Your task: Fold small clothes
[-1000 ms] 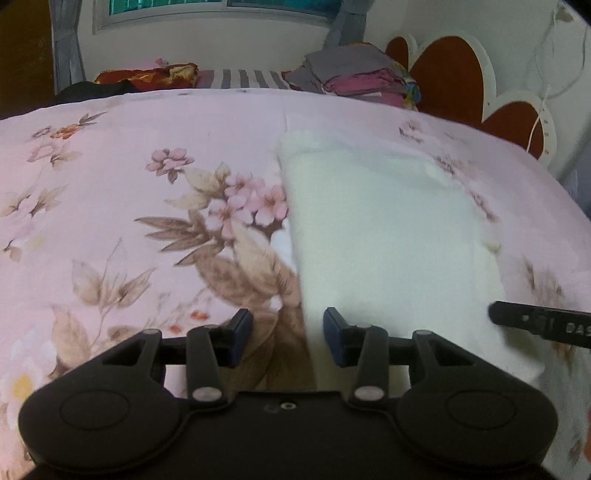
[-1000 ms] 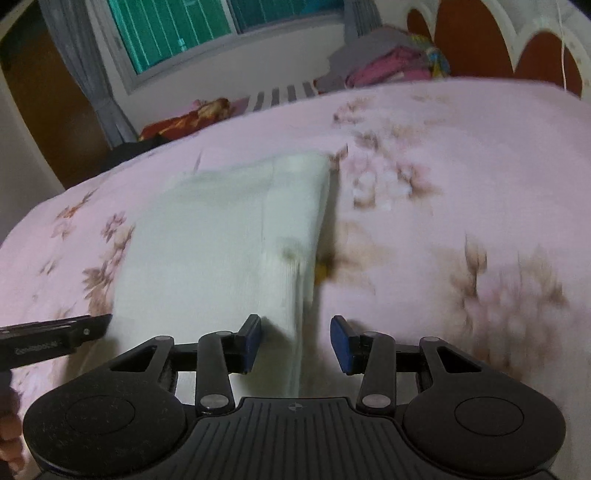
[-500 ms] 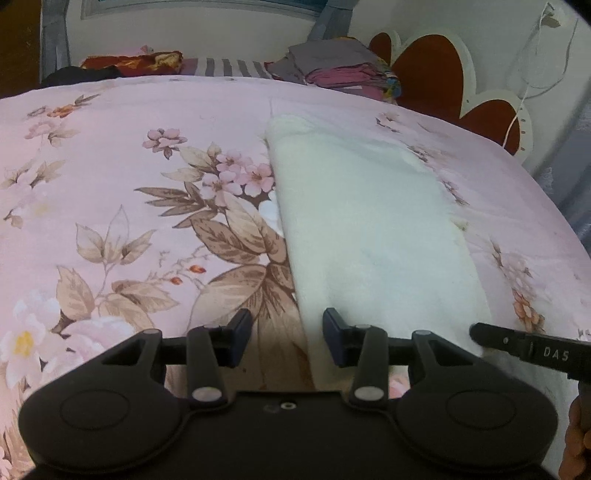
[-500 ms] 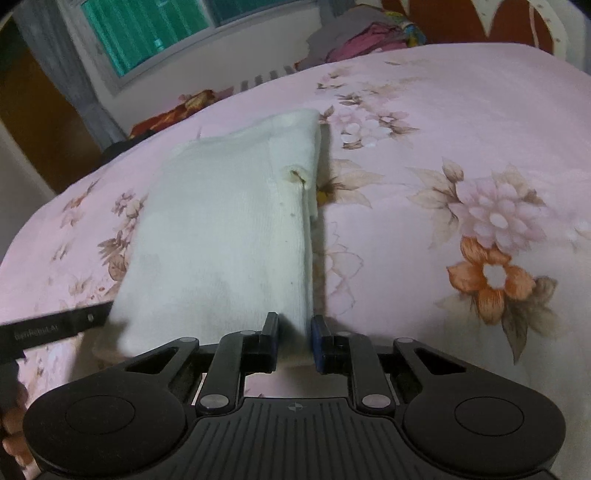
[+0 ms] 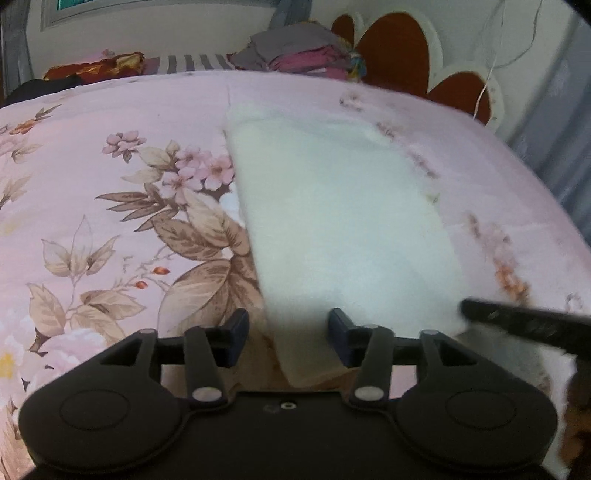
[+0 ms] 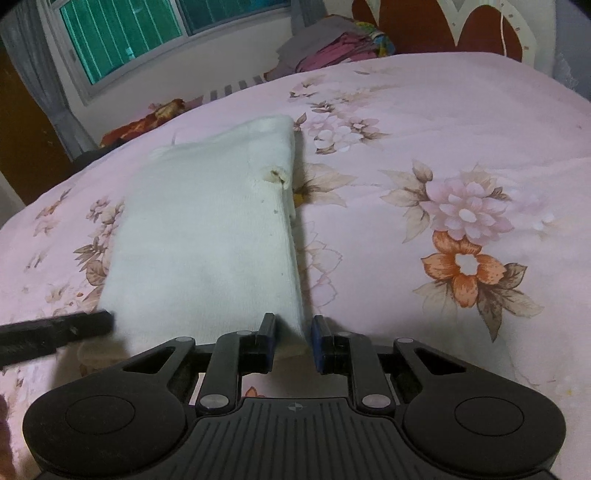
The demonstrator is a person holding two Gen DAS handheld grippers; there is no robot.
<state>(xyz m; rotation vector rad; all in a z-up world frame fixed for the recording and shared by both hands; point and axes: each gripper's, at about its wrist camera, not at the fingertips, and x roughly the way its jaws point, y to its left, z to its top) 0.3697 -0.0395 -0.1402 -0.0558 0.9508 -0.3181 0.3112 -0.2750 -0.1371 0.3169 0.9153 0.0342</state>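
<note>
Left wrist view: a cream-white folded garment (image 5: pixel 343 229) lies flat on the bed (image 5: pixel 110 206), on a pink bedspread printed with brown leaves and pink flowers. It reads as a long panel, narrower at its far end, soft and somewhat blurred here. Its left edge runs straight toward the camera; the bedspread to the left of that edge is bare and wide. Beyond the far end sit a pile of folded clothes (image 5: pixel 295 51) and a scalloped headboard (image 5: pixel 399 51). The left hand-held gripper (image 5: pixel 288 338) has its jaws opening, and the garment's near left corner lies between them without either pad pressing on it. The tip of the right hand-held gripper (image 5: pixel 517 325) shows at the garment's near right side.

Right wrist view: the same garment (image 6: pixel 207 240) shows a fine knit, a small brown-rimmed hole (image 6: pixel 275 177) near its right edge, and a few dark specks. The right edge is thick and layered. To its right the bedspread is open as far as the bed's edge. The right hand-held gripper (image 6: pixel 293 339) pinches the near right corner, pads close together on the fabric. The left hand-held gripper's finger (image 6: pixel 55 332) lies at the near left corner. A window (image 6: pixel 155 33) is behind.
</note>
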